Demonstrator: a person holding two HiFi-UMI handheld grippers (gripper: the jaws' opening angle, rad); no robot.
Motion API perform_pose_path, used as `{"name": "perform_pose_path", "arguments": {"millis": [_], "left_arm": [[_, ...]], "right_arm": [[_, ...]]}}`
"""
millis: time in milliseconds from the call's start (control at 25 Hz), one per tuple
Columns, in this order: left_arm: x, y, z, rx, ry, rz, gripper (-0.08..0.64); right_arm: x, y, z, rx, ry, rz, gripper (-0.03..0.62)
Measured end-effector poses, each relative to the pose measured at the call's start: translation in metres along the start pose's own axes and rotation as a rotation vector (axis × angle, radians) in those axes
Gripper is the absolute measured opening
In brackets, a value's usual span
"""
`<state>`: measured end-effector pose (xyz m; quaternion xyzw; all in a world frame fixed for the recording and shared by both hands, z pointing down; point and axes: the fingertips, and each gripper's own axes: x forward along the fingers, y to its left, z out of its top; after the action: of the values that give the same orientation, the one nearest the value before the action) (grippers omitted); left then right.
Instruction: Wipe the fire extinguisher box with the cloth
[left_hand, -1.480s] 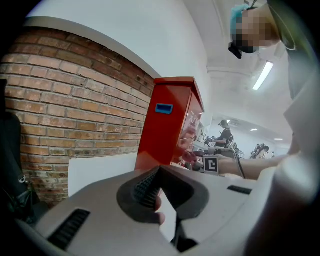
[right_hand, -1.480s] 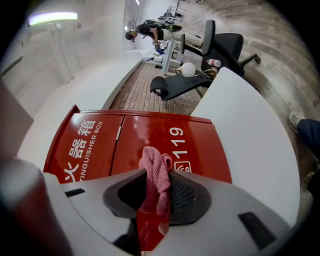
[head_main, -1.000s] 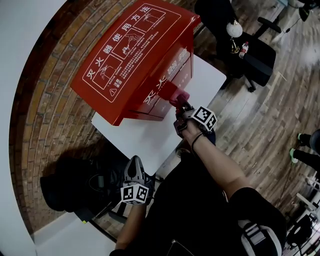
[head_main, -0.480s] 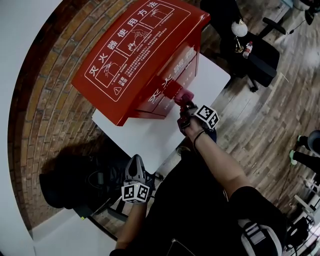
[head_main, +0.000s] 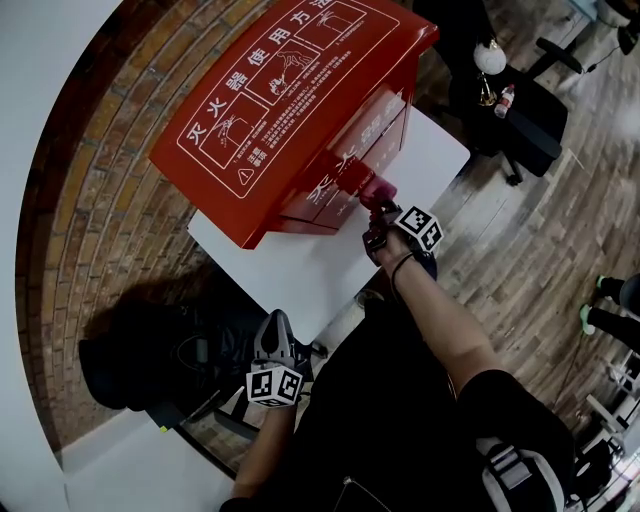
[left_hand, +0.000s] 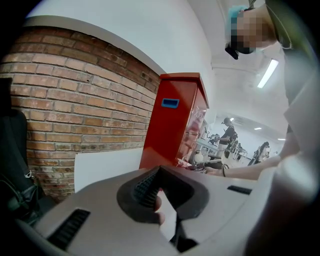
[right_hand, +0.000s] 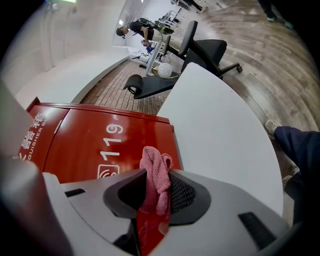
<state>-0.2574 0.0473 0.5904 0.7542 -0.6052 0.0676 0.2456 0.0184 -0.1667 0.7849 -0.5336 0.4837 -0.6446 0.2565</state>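
Note:
The red fire extinguisher box (head_main: 290, 90) stands on a white platform (head_main: 290, 275) against a brick wall. My right gripper (head_main: 378, 203) is shut on a pink cloth (head_main: 376, 187), which presses on the box's front face near its lower right corner. In the right gripper view the cloth (right_hand: 155, 172) sticks up between the jaws of the right gripper (right_hand: 156, 189), right at the red panel (right_hand: 100, 145) printed "119". My left gripper (head_main: 272, 338) hangs low, away from the box, with its jaws shut on nothing. The left gripper (left_hand: 160, 195) faces the box's side (left_hand: 175, 120).
A brick wall (head_main: 90, 200) runs behind the box. A black bag (head_main: 150, 360) lies on the floor left of my left gripper. A black office chair (head_main: 510, 110) stands beyond the platform's far end. Wooden floor (head_main: 540, 250) spreads to the right.
My right gripper has slid the cloth along the box's front face, farther from me, toward the right corner. The left gripper has stayed low.

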Motion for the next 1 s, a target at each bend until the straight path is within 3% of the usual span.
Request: {"name": "perform_pose_path", "arguments": {"millis": [1000], "left_arm": [[-0.011,0.005,-0.022,-0.019,0.042,0.030,0.021]], "right_arm": [[0.032,-0.064,-0.001,-0.058,0.017,-0.122,0.115]]}}
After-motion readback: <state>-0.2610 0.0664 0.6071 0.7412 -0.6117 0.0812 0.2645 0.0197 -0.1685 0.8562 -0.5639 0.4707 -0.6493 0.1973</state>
